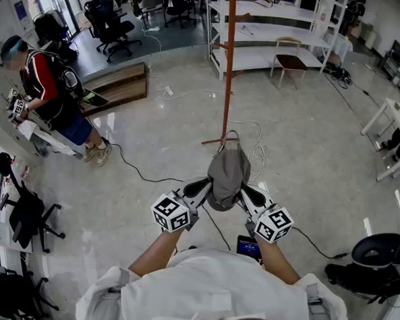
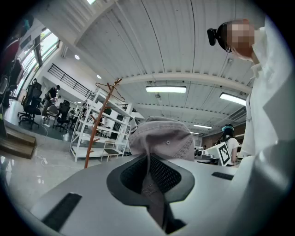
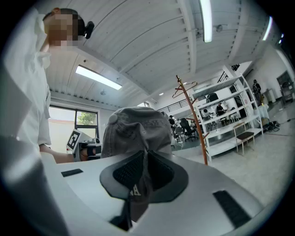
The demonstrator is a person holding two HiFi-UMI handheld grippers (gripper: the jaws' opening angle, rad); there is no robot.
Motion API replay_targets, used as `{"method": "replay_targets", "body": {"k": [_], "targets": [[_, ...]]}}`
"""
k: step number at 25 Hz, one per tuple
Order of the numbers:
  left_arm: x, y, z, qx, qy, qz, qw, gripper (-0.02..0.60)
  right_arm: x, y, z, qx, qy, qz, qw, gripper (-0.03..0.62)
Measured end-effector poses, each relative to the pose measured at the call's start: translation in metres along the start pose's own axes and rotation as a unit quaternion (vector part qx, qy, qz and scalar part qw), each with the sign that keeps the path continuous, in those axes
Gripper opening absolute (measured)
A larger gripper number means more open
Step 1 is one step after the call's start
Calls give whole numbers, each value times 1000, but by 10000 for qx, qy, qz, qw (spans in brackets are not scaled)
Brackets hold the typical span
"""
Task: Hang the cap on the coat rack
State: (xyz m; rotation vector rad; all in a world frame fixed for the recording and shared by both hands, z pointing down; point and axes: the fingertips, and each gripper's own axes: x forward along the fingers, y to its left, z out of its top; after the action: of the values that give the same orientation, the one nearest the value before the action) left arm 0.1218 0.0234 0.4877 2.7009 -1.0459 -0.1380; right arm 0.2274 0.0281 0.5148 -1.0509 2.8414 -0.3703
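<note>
A grey cap hangs in the air between my two grippers, crown up. My left gripper is shut on the cap's left edge, and the cap fills the middle of the left gripper view with fabric pinched between the jaws. My right gripper is shut on the opposite edge; the cap rises above its jaws too. The coat rack, a tall reddish-brown pole with hooks near the top, stands on the floor straight ahead, beyond the cap. Both gripper views show the coat rack off in the distance.
White shelving and a small stool stand behind the rack. Cables trail over the glossy floor. A person stands at the left by a table. Office chairs sit at the back left, another chair at right.
</note>
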Motion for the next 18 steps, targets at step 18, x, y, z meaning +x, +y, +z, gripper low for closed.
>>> {"method": "replay_targets", "body": {"k": [18], "targets": [[-88,15,3,-346,-141,-74,9993,18,25,75,-16,3,-130,-62,9999,44]]}}
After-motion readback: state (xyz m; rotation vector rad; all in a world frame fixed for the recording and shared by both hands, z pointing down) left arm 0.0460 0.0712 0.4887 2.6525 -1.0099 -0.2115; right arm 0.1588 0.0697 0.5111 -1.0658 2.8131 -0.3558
